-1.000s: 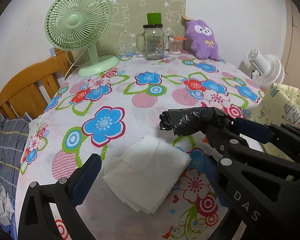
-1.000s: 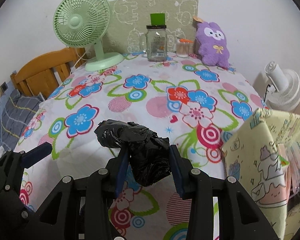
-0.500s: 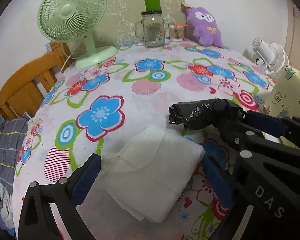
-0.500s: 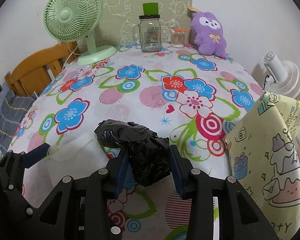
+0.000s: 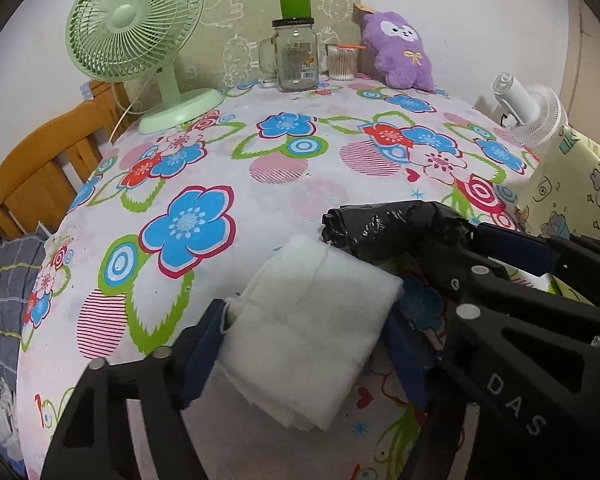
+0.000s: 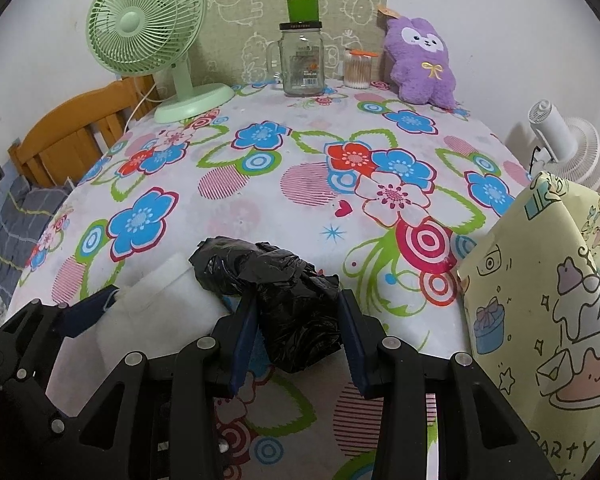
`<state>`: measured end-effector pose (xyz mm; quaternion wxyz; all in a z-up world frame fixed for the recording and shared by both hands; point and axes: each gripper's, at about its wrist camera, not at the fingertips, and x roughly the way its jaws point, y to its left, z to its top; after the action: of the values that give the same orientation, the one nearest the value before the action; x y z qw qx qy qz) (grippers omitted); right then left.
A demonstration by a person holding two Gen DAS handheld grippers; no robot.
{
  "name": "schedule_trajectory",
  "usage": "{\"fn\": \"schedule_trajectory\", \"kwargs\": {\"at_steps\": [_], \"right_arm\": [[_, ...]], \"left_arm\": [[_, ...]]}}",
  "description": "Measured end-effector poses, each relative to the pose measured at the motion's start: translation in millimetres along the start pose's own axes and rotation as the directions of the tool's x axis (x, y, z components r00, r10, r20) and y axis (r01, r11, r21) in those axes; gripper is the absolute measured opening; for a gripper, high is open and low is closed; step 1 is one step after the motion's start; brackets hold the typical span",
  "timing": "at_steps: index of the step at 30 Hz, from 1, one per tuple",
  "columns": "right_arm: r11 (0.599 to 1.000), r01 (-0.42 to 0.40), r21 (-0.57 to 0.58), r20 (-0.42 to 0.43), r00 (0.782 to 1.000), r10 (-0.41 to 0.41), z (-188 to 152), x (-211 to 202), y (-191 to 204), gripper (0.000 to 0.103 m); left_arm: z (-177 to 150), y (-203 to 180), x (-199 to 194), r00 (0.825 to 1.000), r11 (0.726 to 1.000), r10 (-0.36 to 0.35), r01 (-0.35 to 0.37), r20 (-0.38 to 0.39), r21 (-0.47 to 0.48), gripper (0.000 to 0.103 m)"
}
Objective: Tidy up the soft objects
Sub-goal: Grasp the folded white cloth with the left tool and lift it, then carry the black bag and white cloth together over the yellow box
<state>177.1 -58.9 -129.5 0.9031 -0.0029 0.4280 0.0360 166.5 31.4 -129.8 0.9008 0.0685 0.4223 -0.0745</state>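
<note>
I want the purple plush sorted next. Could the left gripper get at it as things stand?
Probably not right away: the left gripper has just been closing on the white folded cloth, which now sits between its pads. The purple plush sits far across the table, though nothing blocks the path.

Home: floral tablecloth; plush toy; desk fan

- White wall, plain, behind the table.
- Table with a flowered cloth.
- Wooden chair at the left edge.
- Green desk fan at the back left.
- White fan off the right side.
</note>
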Motion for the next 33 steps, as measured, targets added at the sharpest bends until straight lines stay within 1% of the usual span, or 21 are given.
{"fn": "schedule_trajectory", "kwargs": {"at_steps": [3, 8, 21, 33], "right_arm": [[1.0, 0.0, 0.003, 0.001, 1.0, 0.0, -2, -2, 0, 0.043], [1.0, 0.0, 0.002, 0.009, 1.0, 0.0, -4, -8, 0, 0.043], [1.0, -0.007, -0.002, 0.039, 0.999, 0.007, -7, -24, -1, 0.043], [1.0, -0.005, 0.003, 0.104, 0.995, 0.005, -2, -56, -4, 0.043]], "left_arm": [[-1, -1, -4, 1.0, 1.0, -0.005, 0.005, 0.007, -0.001, 0.065], [0, 0, -11, 1.0, 0.999, -0.025, 0.025, 0.016, -0.022, 0.06], [-2, -4, -33, 0.998, 1.0, -0.007, 0.009, 0.07, -0.022, 0.058], [4, -12, -63, 0.991, 0.999, -0.001, 0.005, 0.134, -0.032, 0.058]]}}
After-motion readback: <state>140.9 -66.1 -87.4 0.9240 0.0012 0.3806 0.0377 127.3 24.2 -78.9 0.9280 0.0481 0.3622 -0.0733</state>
